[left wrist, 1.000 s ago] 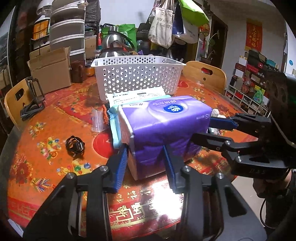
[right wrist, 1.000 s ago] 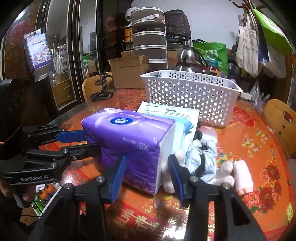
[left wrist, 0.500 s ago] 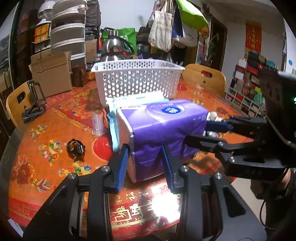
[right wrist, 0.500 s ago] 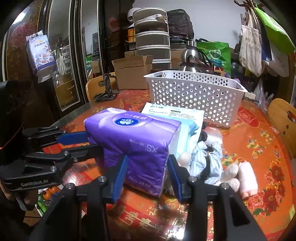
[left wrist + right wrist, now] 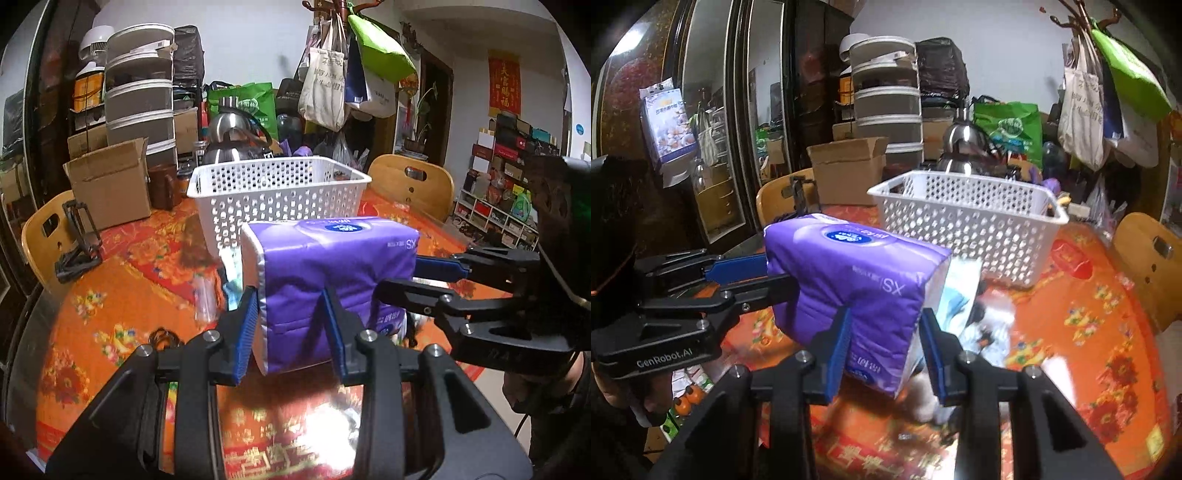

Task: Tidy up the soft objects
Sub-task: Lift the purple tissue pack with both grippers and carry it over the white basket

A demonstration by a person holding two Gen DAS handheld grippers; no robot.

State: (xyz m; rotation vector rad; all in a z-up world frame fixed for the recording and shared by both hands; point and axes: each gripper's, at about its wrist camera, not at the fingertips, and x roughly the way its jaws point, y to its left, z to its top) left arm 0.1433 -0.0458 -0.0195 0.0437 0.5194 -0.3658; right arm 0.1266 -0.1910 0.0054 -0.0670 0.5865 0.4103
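Tissue pack (image 5: 332, 258) clamped by left tool (image 5: 290, 325) and right tool (image 5: 884, 339).

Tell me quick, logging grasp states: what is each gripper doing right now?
Left gripper: closed on the purple tissue pack.
Right gripper: closed on the same pack.

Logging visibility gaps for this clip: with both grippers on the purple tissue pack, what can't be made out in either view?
- Inside of the white basket: both views see only its perforated walls, so its contents are unknown.
- Soft items behind the tissue pack: right wrist view, motion-blurred and partly hidden by the pack and the right gripper.
- Pack's underside and whether it clears the table: hidden by the left gripper in the left wrist view.
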